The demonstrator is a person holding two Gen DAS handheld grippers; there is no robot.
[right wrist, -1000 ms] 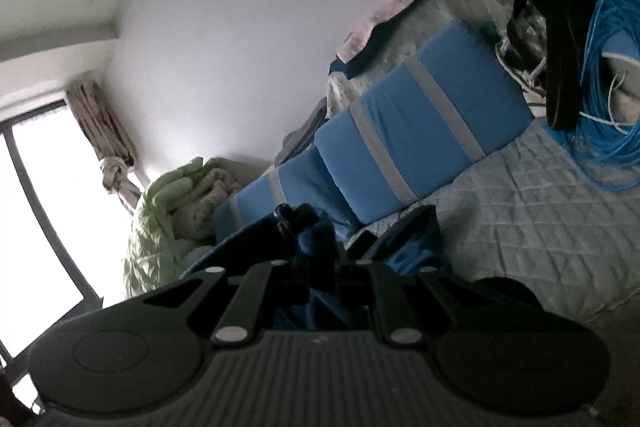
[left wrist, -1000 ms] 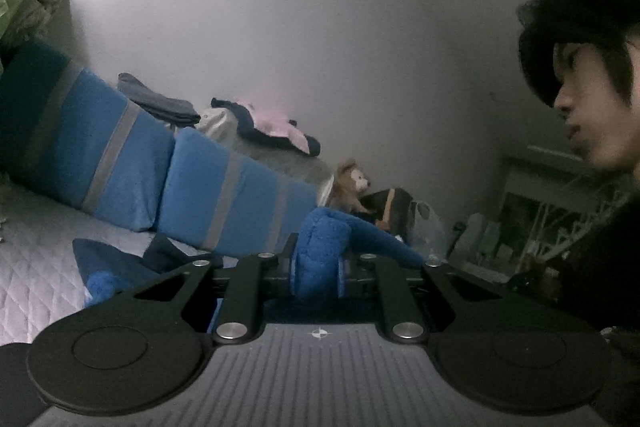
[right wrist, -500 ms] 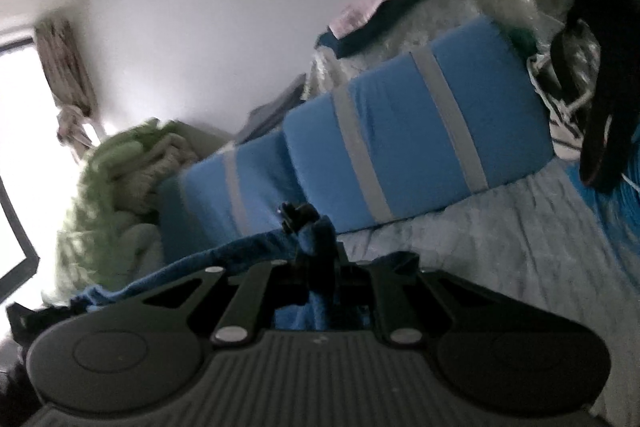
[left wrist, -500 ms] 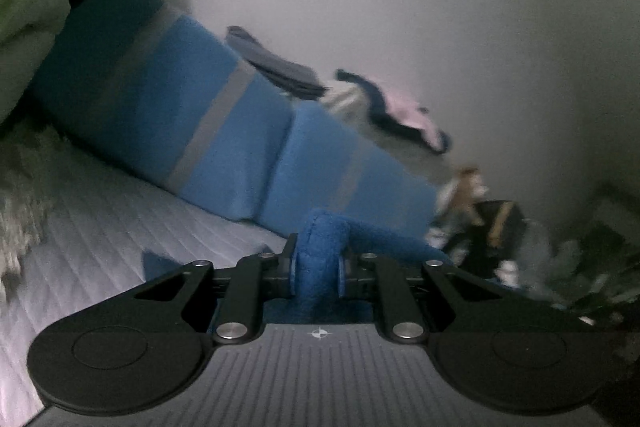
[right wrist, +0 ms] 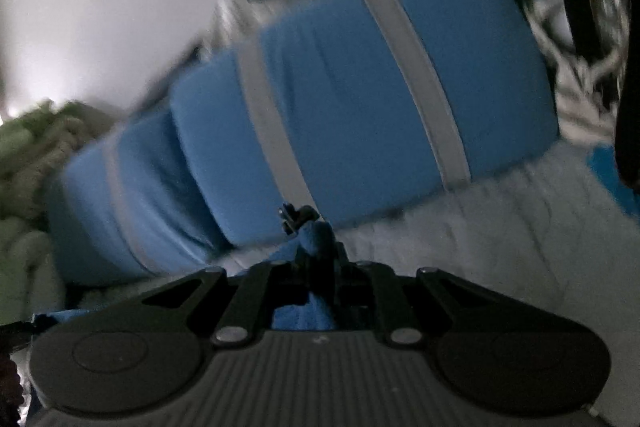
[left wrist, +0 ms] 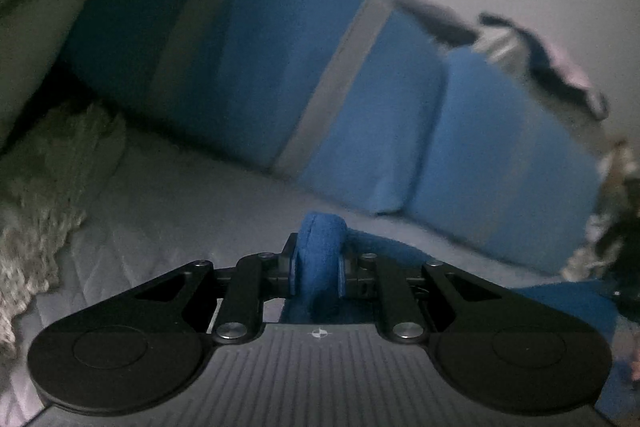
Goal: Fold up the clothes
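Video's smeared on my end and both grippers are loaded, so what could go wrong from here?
1. The left gripper is shut on only a narrow bunched roll of the blue fleece garment; a tug might pull it free.
2. The right gripper pinches a similarly small wad, so the edges may end up uneven.
3. Both views are motion-blurred and dim, so judging where the cloth lands on the quilted bed is unreliable.

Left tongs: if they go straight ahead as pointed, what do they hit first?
Probably the blue striped cushion leaning along the wall. The left tongs, shut on blue cloth, point over the quilt at it. Blur makes depth uncertain.
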